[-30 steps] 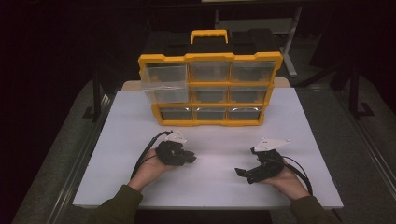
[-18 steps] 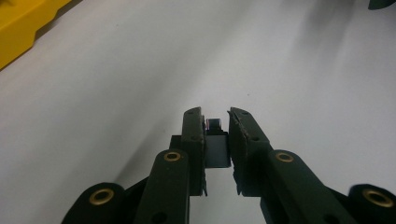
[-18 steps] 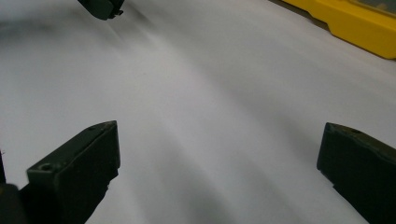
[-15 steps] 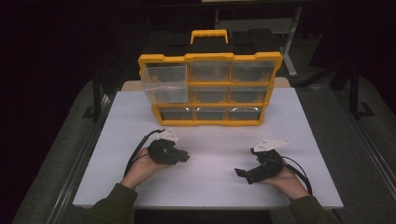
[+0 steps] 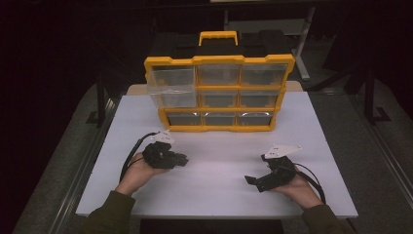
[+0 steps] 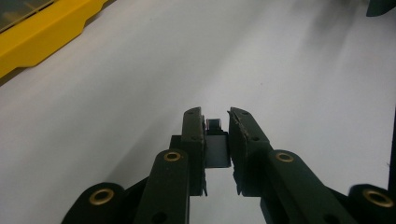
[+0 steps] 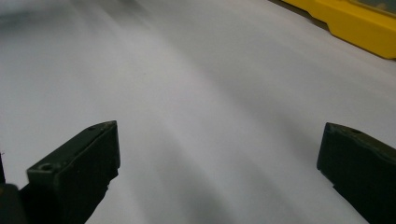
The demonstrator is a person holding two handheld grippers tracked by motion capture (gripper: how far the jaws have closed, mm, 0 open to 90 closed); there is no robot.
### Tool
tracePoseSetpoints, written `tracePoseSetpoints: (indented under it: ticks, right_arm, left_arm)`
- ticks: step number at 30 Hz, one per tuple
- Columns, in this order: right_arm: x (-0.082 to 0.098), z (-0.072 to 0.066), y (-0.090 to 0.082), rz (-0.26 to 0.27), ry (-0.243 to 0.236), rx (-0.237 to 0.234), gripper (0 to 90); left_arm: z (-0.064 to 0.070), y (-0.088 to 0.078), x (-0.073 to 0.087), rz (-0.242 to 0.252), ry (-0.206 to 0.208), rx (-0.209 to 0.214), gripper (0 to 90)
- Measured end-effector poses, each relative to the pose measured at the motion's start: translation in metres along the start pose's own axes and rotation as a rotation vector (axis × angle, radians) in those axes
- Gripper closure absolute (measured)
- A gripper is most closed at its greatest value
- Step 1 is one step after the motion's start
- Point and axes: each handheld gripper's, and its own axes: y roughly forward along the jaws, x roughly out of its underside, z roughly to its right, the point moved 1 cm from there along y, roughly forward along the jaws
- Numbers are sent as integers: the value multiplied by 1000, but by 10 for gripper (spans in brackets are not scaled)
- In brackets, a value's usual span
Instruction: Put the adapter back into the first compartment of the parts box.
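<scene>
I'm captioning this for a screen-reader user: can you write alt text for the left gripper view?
Two black jaws of the left gripper stand nearly closed on a small dark block, over a white tabletop. A corner of the yellow organizer case shows at the upper left.

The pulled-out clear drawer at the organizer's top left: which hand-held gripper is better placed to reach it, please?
Probably the left hand-held gripper: it sits below the pulled-out drawer, though shut on a small dark thing.

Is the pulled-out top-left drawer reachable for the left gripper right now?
Probably yes: bare white table lies between the left gripper and the yellow organizer's open drawer. Its jaws are shut on a small dark part.
</scene>
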Motion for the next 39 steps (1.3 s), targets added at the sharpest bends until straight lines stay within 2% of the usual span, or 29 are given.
tracePoseSetpoints:
  ticks: [17, 27, 39]
  right_arm:
    - [0, 0, 0, 0, 1, -1, 0]
    - [0, 0, 0, -1, 0, -1, 0]
    - [0, 0, 1, -2, -1, -2, 0]
  left_arm:
    - [-9, -22, 5, 3, -26, -11, 765]
    - [-19, -42, 10, 20, -56, -25, 765]
    - [-24, -62, 11, 7, -73, -31, 765]
